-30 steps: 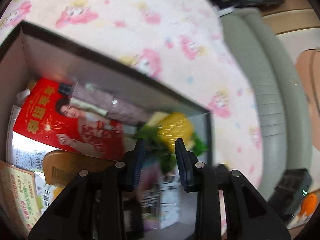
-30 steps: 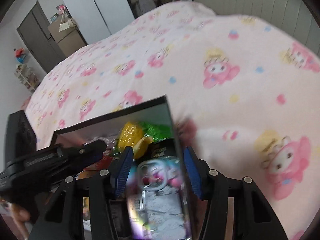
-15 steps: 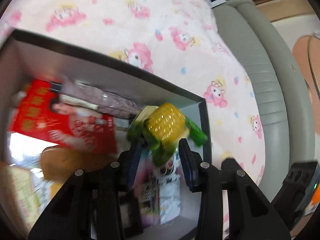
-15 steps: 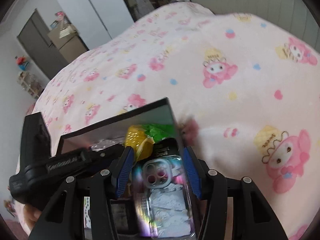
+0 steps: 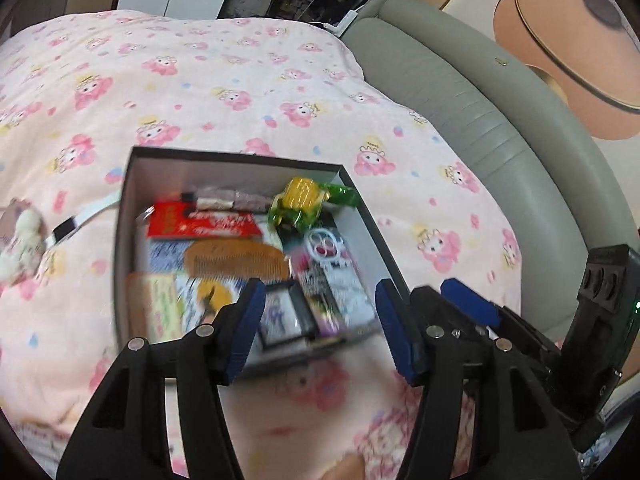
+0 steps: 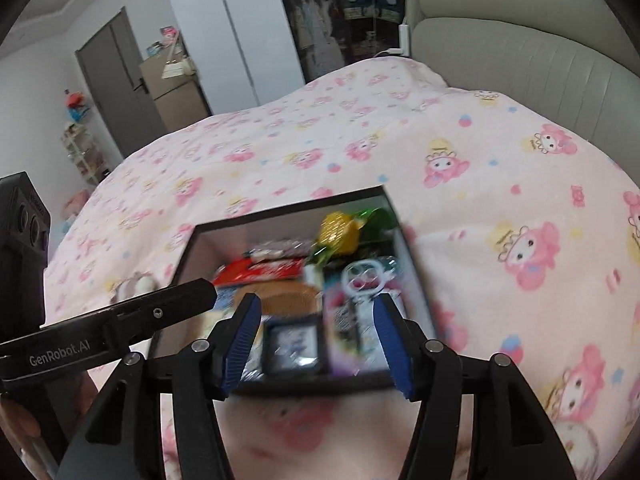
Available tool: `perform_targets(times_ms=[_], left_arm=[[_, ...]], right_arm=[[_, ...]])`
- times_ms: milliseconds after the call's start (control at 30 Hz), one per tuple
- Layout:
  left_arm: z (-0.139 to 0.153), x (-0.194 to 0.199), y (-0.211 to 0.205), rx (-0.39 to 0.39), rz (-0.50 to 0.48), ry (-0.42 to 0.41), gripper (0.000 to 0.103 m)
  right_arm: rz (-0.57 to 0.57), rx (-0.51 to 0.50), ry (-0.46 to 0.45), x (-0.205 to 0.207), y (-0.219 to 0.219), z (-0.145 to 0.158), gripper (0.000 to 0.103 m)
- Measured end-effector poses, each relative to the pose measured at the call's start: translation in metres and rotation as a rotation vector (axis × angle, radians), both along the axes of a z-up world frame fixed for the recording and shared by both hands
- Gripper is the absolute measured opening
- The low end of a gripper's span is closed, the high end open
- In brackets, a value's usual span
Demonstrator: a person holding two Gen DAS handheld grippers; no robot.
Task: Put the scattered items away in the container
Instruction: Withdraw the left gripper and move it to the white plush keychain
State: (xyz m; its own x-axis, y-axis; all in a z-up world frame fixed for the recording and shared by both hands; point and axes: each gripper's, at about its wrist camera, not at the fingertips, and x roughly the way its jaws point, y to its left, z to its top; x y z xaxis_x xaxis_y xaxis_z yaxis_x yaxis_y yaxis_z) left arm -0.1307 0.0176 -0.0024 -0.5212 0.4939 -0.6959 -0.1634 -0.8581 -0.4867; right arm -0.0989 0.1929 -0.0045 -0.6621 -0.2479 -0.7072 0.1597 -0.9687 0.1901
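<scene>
Across the centre of both views sits the box (image 5: 120,248), already packed with a comb (image 5: 236,260) and toy corn (image 5: 300,200); left gripper (image 5: 318,328) and right gripper (image 6: 316,344) hover with opening, empty jaws, so clear its rim, then go for the plush (image 5: 20,236) at left edge

Filled dark box (image 5: 362,216), seemingly upright
</scene>
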Motion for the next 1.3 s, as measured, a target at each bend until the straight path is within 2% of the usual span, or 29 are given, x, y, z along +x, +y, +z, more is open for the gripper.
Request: perform_targets(times_ms=[233, 333, 567, 667, 733, 833, 1000, 1033, 1100, 1133, 1233, 1300], left_arm=[[0.015, 0.046, -0.02, -0.037, -0.003, 0.05, 0.059], [0.016, 0.061, -0.036, -0.079, 0.036, 0.058, 0.059], [0.004, 0.083, -0.089, -0.089, 0.149, 0.034, 0.058], [-0.007, 0.091, -0.12, -0.057, 0.228, 0.016, 0.058], [-0.016, 0.092, -0.146, -0.007, 0.284, -0.017, 0.059], [-0.027, 0.09, -0.183, 0.063, 0.373, -0.047, 0.059], [-0.051, 0.067, -0.236, 0.111, 0.533, -0.13, 0.059], [-0.059, 0.058, -0.247, 0.144, 0.564, -0.149, 0.059], [-0.079, 0.033, -0.269, 0.243, 0.566, -0.195, 0.063], [-0.088, 0.021, -0.279, 0.253, 0.585, -0.23, 0.062], [-0.111, -0.007, -0.303, 0.203, 0.705, -0.303, 0.061], [-0.128, -0.02, -0.315, 0.233, 0.74, -0.362, 0.061]], right_arm=[[0.071, 0.009, 0.034, 0.036, -0.033, 0.014, 0.055], [0.101, 0.017, 0.023, 0.045, -0.05, 0.01, 0.055], [0.227, 0.012, -0.017, 0.047, -0.111, -0.007, 0.055], [0.307, 0.016, -0.043, 0.04, -0.146, -0.017, 0.055], [0.354, 0.017, -0.055, 0.033, -0.167, -0.021, 0.055], [0.421, -0.008, -0.068, 0.02, -0.201, -0.027, 0.055], [0.461, -0.029, -0.17, -0.021, -0.253, -0.05, 0.055], [0.463, -0.033, -0.197, -0.032, -0.264, -0.057, 0.055], [0.485, -0.043, -0.239, -0.052, -0.284, -0.07, 0.055], [0.493, -0.029, -0.276, -0.068, -0.298, -0.082, 0.055], [0.449, 0.017, -0.365, -0.1, -0.322, -0.111, 0.055], [0.441, 0.024, -0.407, -0.113, -0.332, -0.127, 0.055]])
